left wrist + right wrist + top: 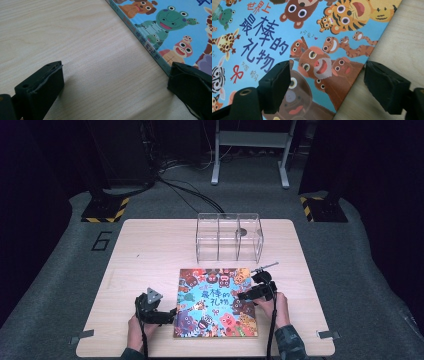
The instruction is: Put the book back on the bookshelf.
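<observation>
A picture book [212, 302] with a blue cover full of cartoon animals lies flat on the wooden table [150, 250], near the front edge. My left gripper [169, 314] rests at the book's left edge. In the left gripper view its jaws [115, 85] stand wide apart: one over bare wood, the other by the book's spine [150, 47]. My right gripper [248, 295] is at the book's right edge. Its jaws [327, 82] are open and straddle that edge, one above the cover [287, 32] and one above the table.
A clear plastic organiser [229, 237] with three compartments stands at the back of the table, with a small dark object [241, 232] in its right part. Bare wood lies left of the book. Cables and stand feet are on the floor beyond.
</observation>
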`<action>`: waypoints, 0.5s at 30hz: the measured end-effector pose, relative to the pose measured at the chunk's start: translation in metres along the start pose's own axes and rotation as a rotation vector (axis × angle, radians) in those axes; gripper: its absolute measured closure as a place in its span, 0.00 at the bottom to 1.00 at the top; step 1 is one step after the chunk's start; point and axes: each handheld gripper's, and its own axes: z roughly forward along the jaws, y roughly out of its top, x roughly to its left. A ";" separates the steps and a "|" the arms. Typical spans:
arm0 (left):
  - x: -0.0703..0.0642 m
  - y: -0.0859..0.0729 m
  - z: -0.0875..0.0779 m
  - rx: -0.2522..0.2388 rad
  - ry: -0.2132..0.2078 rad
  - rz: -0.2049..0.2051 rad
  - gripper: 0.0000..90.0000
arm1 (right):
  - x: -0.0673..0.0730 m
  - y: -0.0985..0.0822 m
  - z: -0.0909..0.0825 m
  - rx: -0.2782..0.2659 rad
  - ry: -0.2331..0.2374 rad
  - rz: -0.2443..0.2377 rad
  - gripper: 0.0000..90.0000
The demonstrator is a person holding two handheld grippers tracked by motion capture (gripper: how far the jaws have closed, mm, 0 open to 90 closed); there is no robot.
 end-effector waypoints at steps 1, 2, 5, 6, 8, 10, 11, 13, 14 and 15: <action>0.000 0.000 0.000 -0.001 -0.001 0.000 0.00 | 0.000 0.001 0.000 0.003 0.005 0.012 0.21; 0.000 0.000 0.000 0.000 -0.001 0.001 0.00 | -0.002 0.001 0.000 -0.002 0.022 0.025 0.20; 0.000 0.000 0.000 -0.001 -0.003 0.003 0.00 | -0.007 0.000 -0.001 -0.020 0.064 0.057 0.21; 0.000 0.000 0.000 -0.001 -0.003 0.003 0.01 | -0.009 -0.001 -0.002 -0.028 0.077 0.064 0.21; 0.000 0.000 0.000 -0.001 -0.003 0.003 0.01 | -0.010 -0.001 -0.002 -0.038 0.086 0.073 0.20; 0.000 0.000 0.000 -0.001 -0.004 0.003 0.01 | -0.010 -0.001 -0.002 -0.041 0.089 0.077 0.20; 0.000 0.000 0.000 -0.001 -0.004 0.004 0.01 | -0.011 -0.002 -0.002 -0.048 0.097 0.083 0.21; 0.000 0.000 0.000 -0.002 -0.004 0.004 0.01 | -0.012 -0.002 -0.003 -0.056 0.104 0.093 0.21; 0.000 0.000 0.000 -0.002 -0.004 0.005 0.01 | -0.013 -0.003 -0.003 -0.061 0.106 0.090 0.21; 0.000 0.000 0.000 -0.002 -0.004 0.005 0.01 | -0.013 -0.003 -0.003 -0.061 0.106 0.090 0.21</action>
